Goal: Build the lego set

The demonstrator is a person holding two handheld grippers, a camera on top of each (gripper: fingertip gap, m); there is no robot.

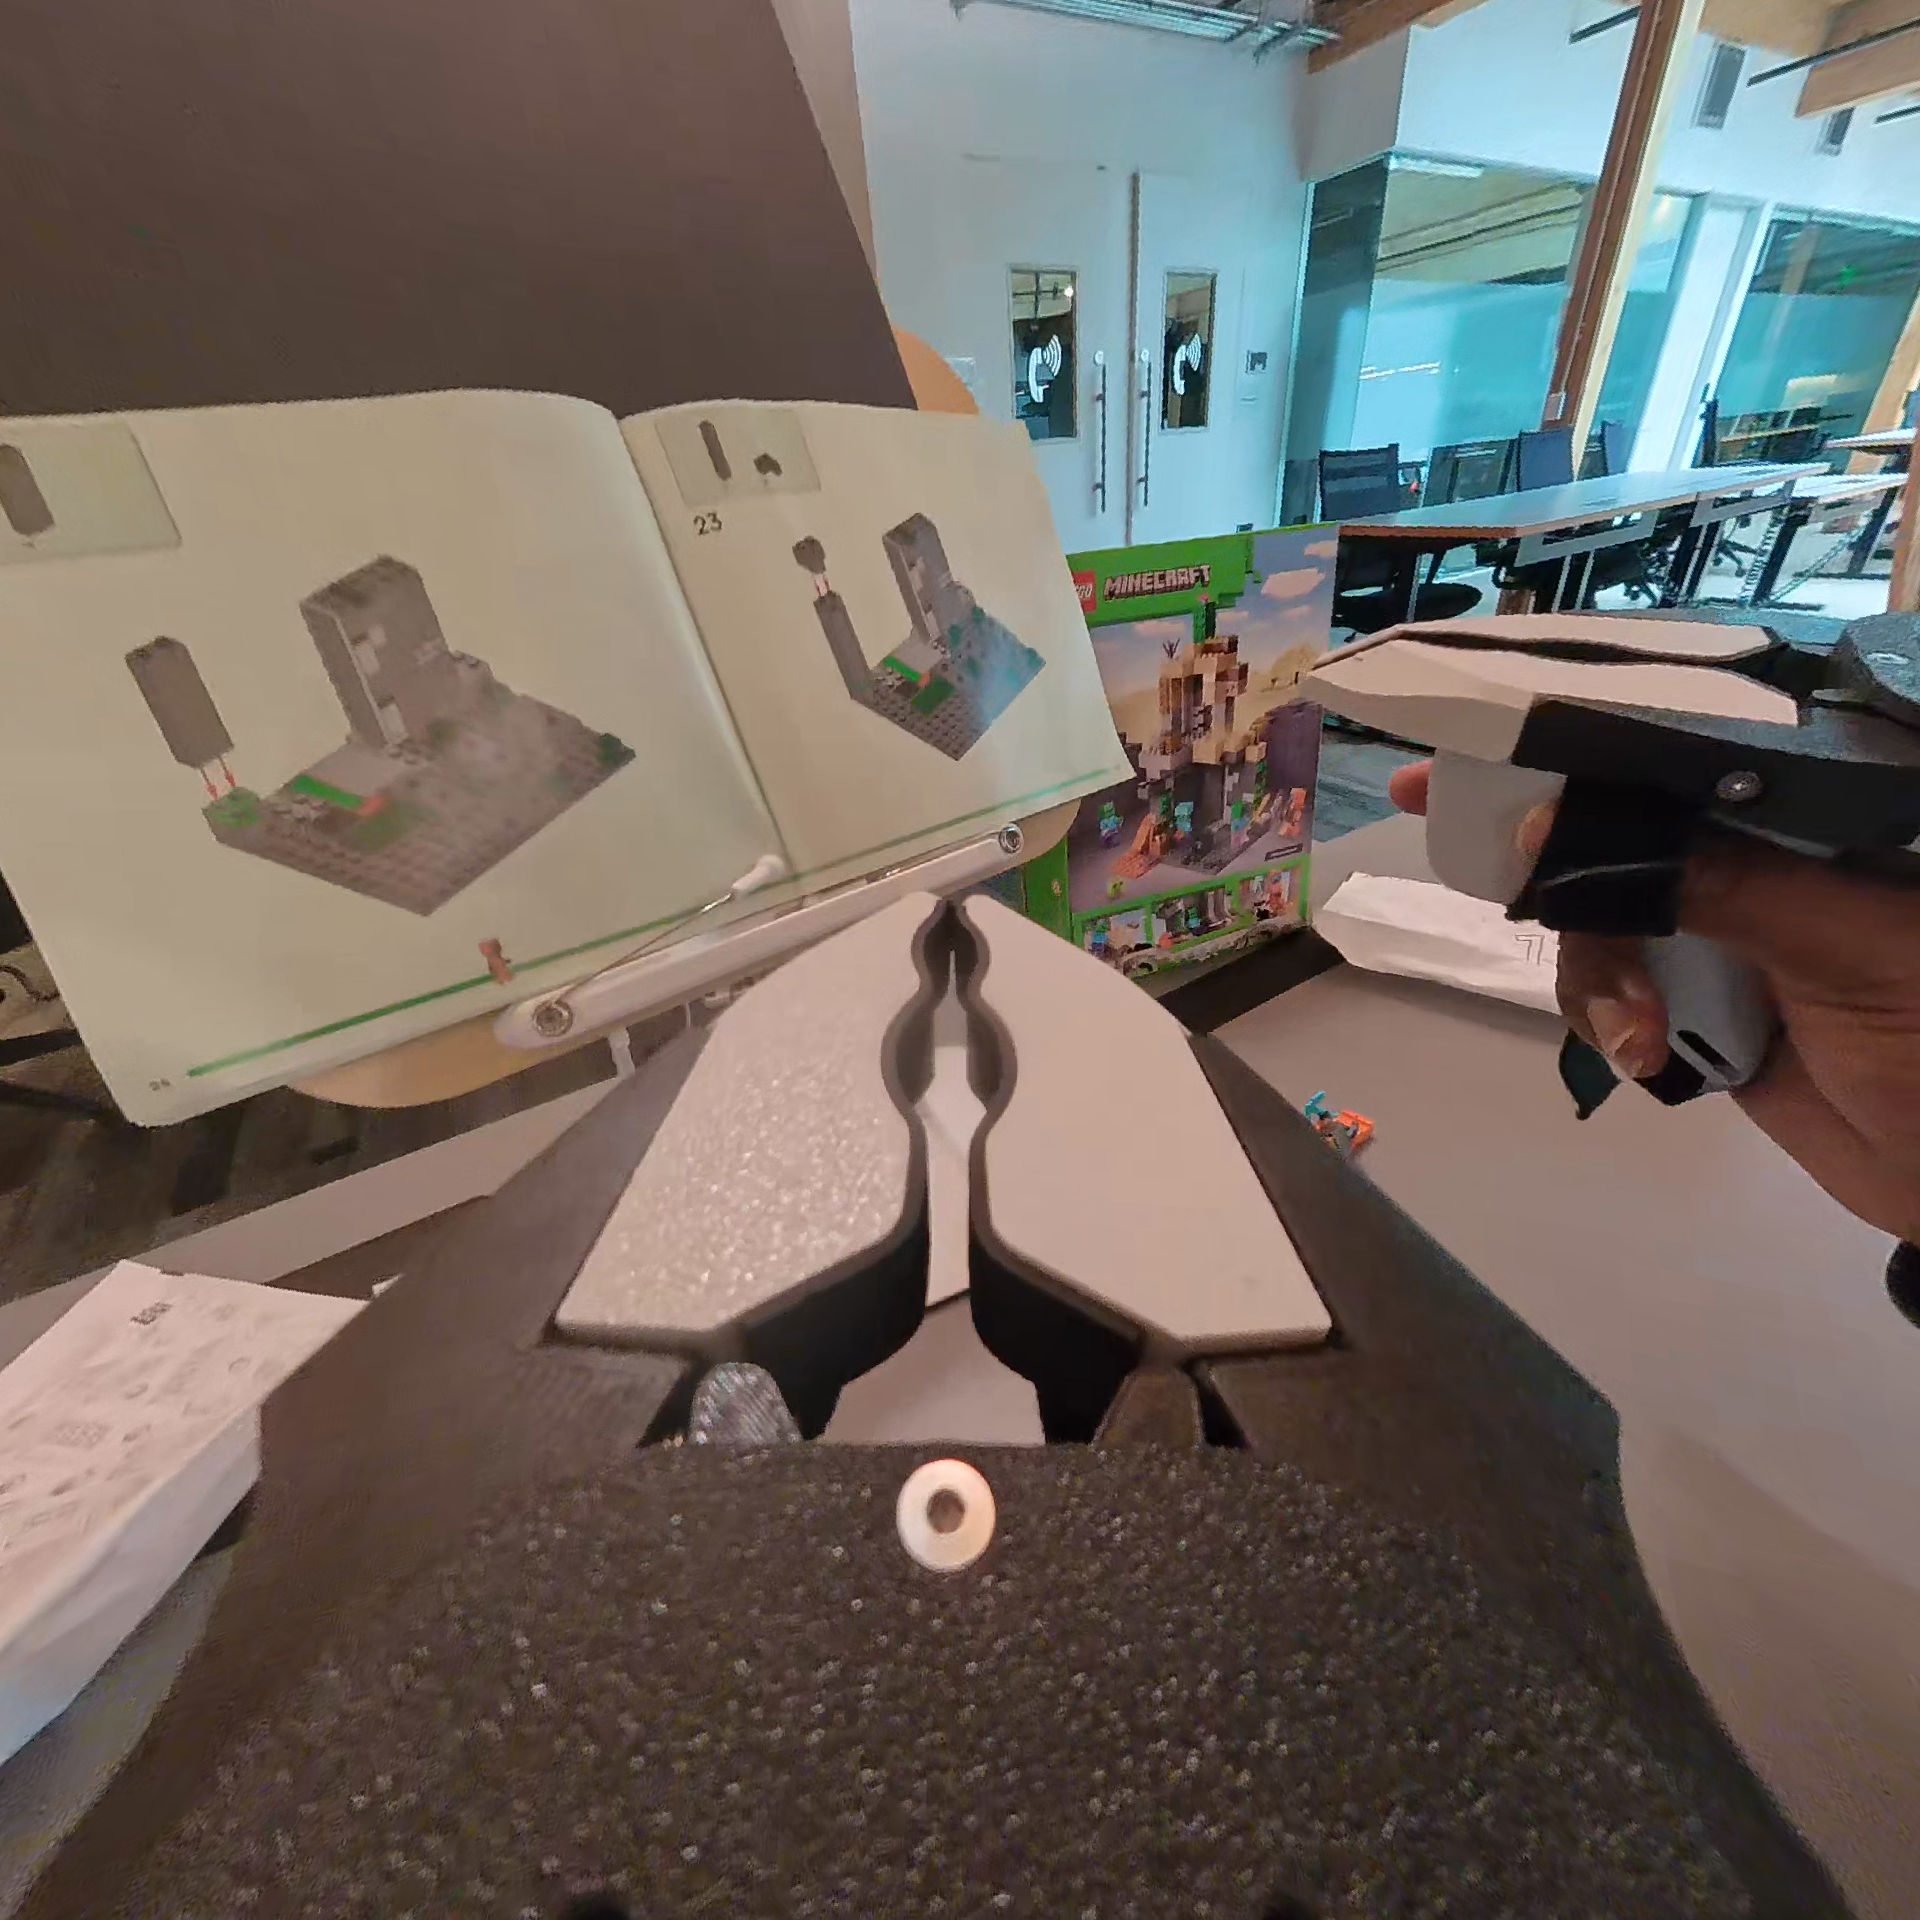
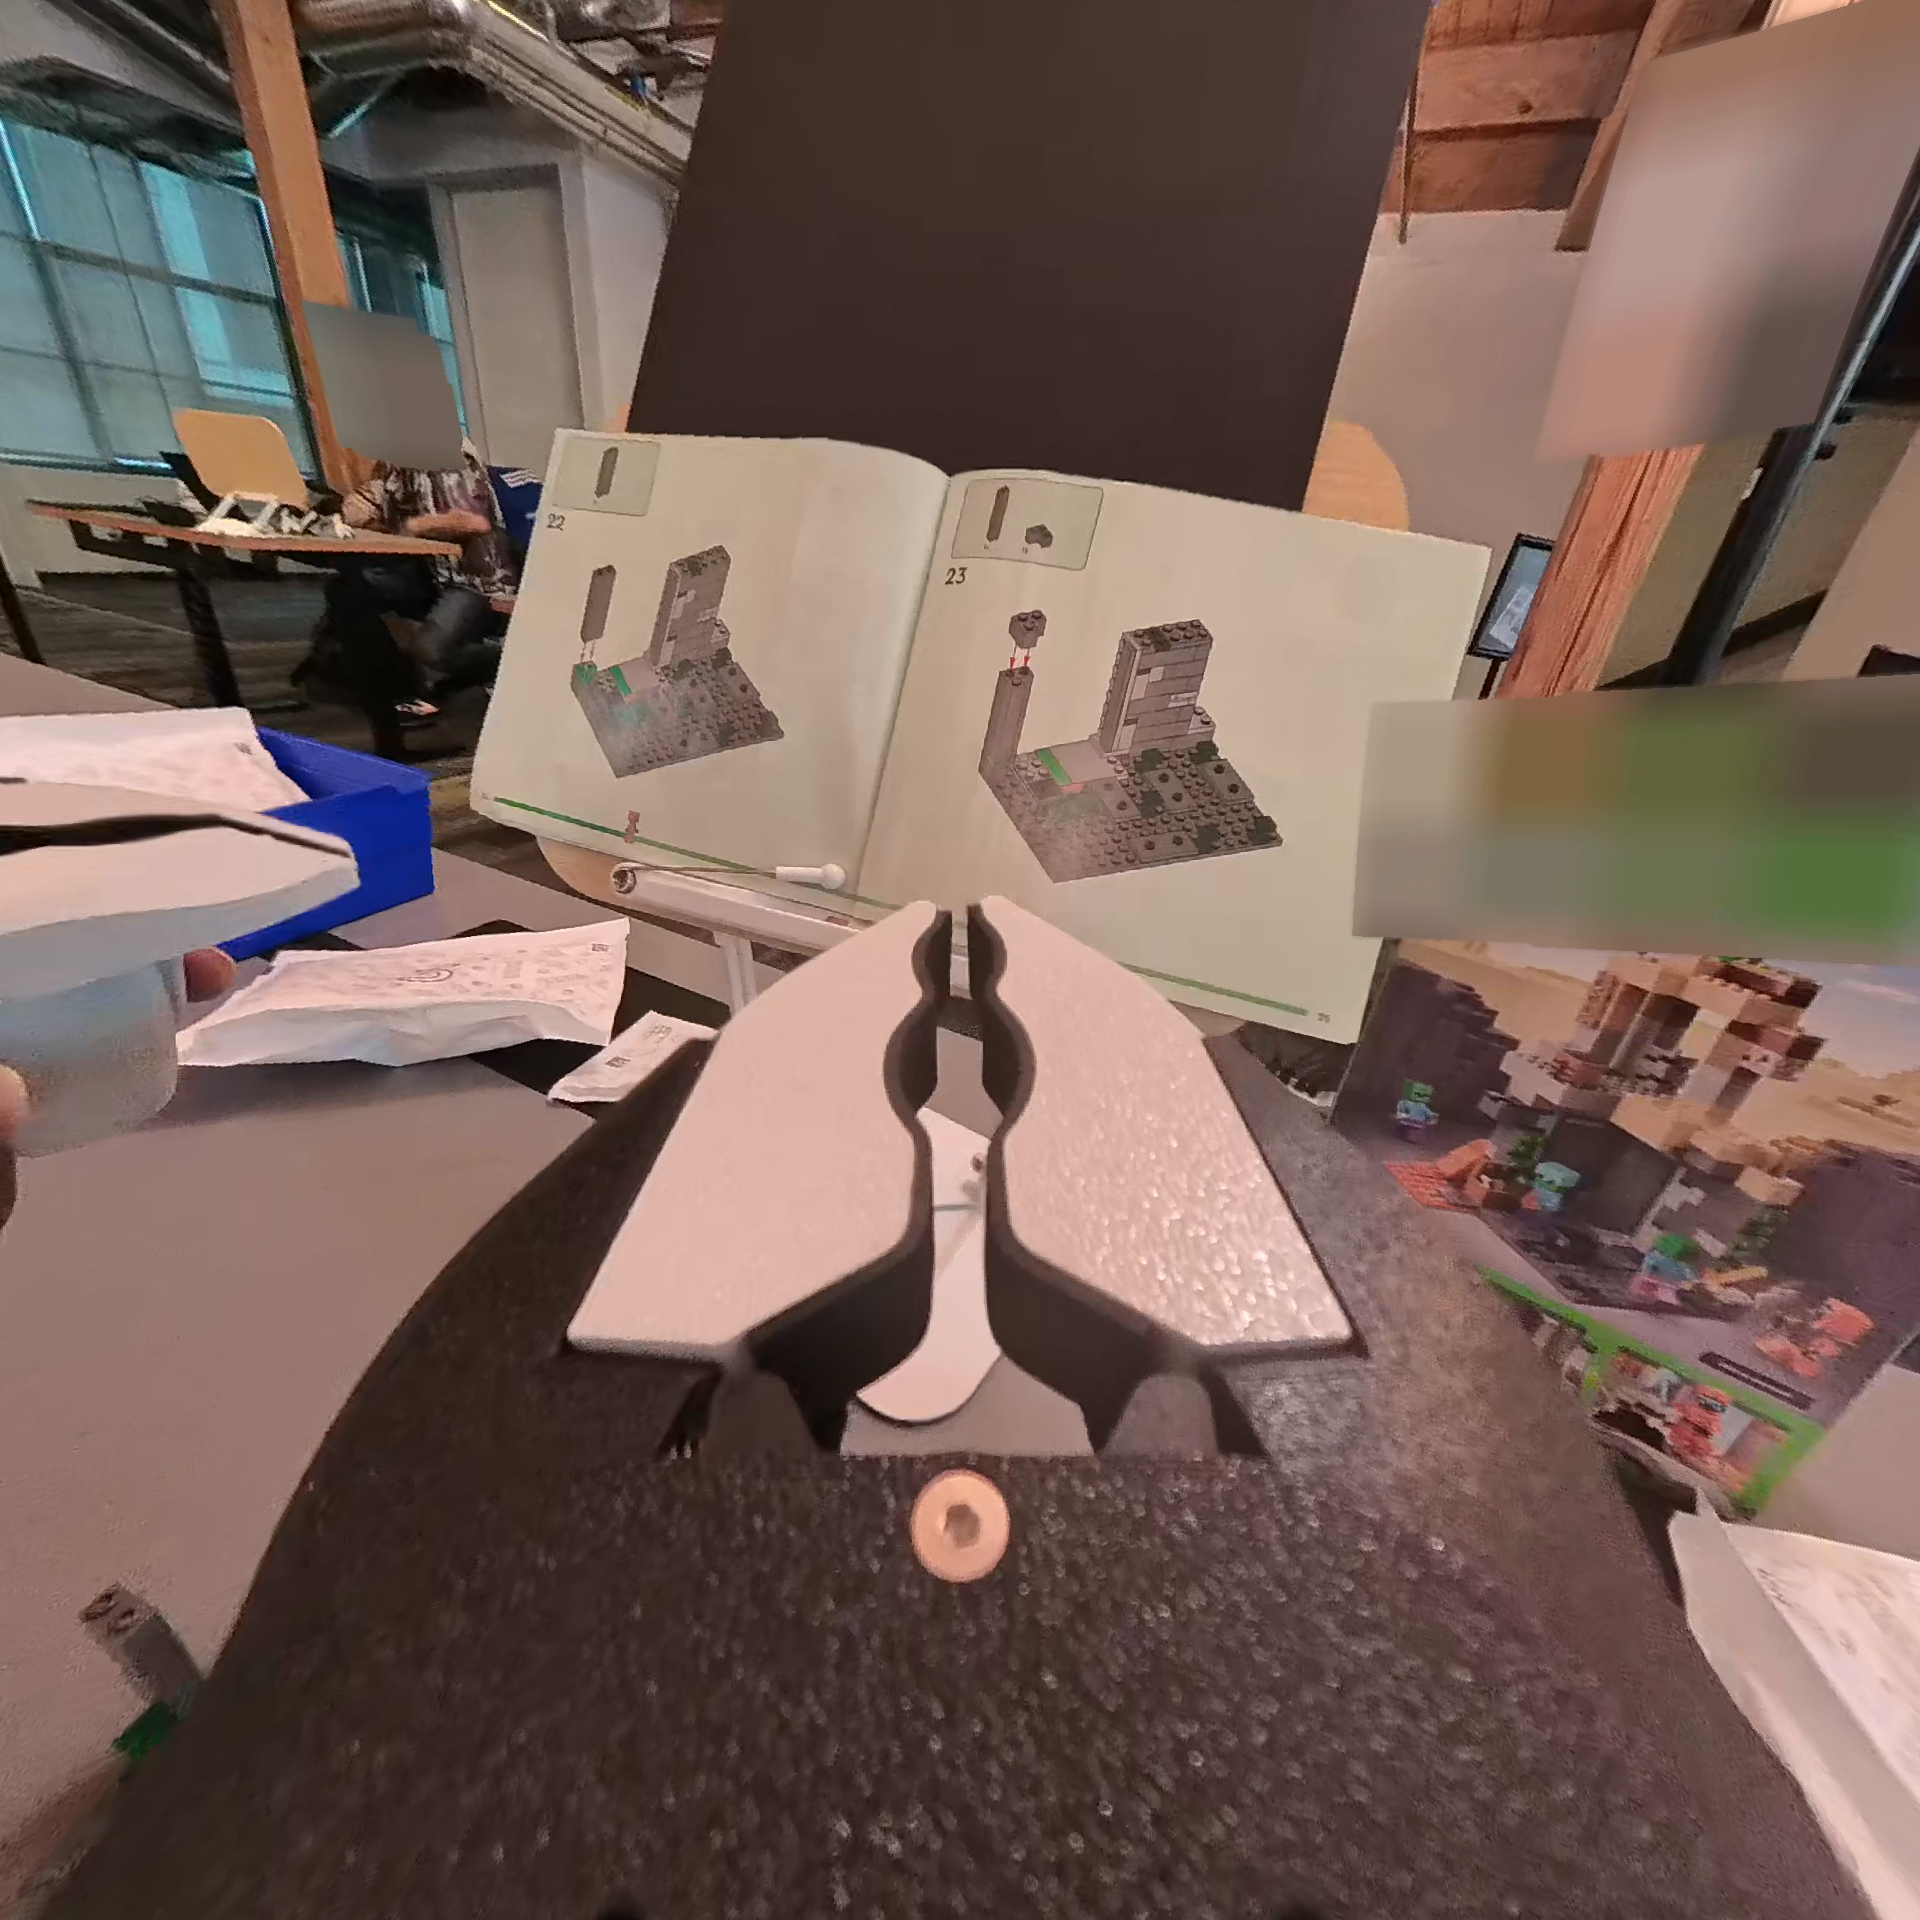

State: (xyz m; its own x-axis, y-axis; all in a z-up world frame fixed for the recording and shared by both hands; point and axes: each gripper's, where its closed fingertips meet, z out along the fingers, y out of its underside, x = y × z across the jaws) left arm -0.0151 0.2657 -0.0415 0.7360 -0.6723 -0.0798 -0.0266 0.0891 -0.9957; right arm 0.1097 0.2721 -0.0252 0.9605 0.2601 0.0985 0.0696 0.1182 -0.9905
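The open instruction booklet [image 1: 499, 675] rests on a stand in front of both grippers; it also shows in the right wrist view [image 2: 935, 686]. My left gripper [image 1: 951, 916] is shut and empty, held up and pointing at the booklet's lower edge. My right gripper [image 2: 958, 916] is shut and empty, and points at the booklet too. In the left wrist view the right gripper [image 1: 1317, 677] shows at the right, held by a hand. The left gripper [image 2: 348, 860] shows at the left edge. A tall grey brick [image 2: 130, 1631] with a green bit below it peeks out at bottom left, mostly hidden.
The set's box [image 1: 1195, 748] stands right of the booklet [image 2: 1621, 1195]. White paper bags [image 2: 416, 997] lie on the grey table, one at far right [image 1: 1434, 935]. A blue bin [image 2: 358, 821] is at the left. Small orange and teal pieces [image 1: 1345, 1124] lie loose. A person sits far back [image 2: 416, 582]. My hands' fingertips stand some 12 centimetres from each other. The tall grey brick [image 2: 130, 1631] is about 20 centimetres from my left fingertips and 25 centimetres from my right.
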